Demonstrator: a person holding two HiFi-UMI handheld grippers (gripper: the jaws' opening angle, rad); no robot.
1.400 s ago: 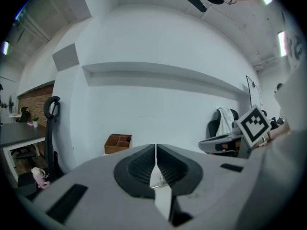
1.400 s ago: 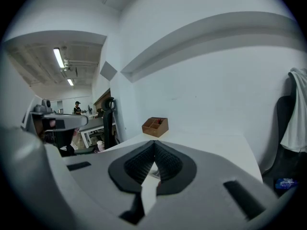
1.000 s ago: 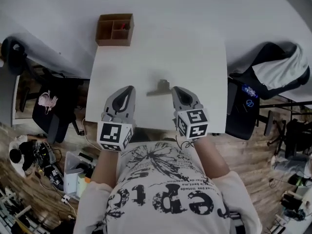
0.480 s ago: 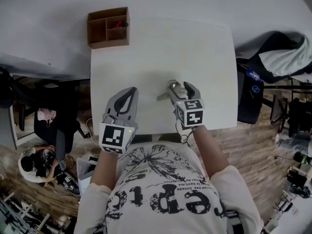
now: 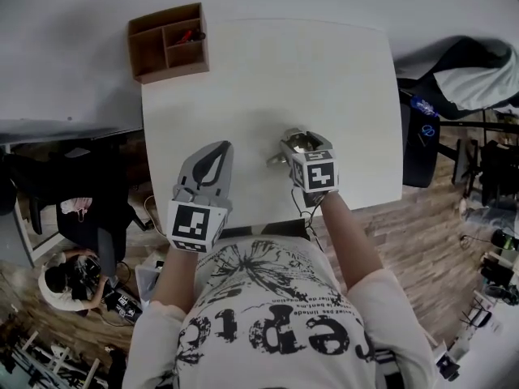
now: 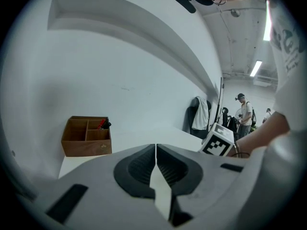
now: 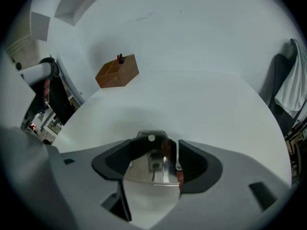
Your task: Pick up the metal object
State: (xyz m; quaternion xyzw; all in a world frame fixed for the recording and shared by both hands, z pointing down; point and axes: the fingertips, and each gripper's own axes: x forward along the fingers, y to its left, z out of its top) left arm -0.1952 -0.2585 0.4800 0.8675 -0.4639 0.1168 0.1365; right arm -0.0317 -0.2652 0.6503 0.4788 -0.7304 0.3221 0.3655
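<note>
The metal object [image 5: 276, 159] is a shiny flat piece lying on the white table [image 5: 268, 71] near its front edge. My right gripper [image 5: 302, 141] stands over it, so only a short end shows in the head view. In the right gripper view the metal object [image 7: 153, 166] sits between the dark pads [image 7: 194, 164]; the jaws are opening, and I see no squeeze on it. My left gripper [image 5: 216, 151] rests to the left of it, apart from the object. In the left gripper view the left gripper [image 6: 156, 150] is shut with nothing in it.
A wooden compartment box [image 5: 166, 43] with a red item stands at the table's far left corner. A chair draped with clothing [image 5: 466, 75] is off the right side. A person [image 5: 61, 278] sits among floor clutter at the lower left.
My right gripper has moved from beside the metal object to over it, and its jaws have gone from shut to wide apart. The left gripper has stayed where it was.
</note>
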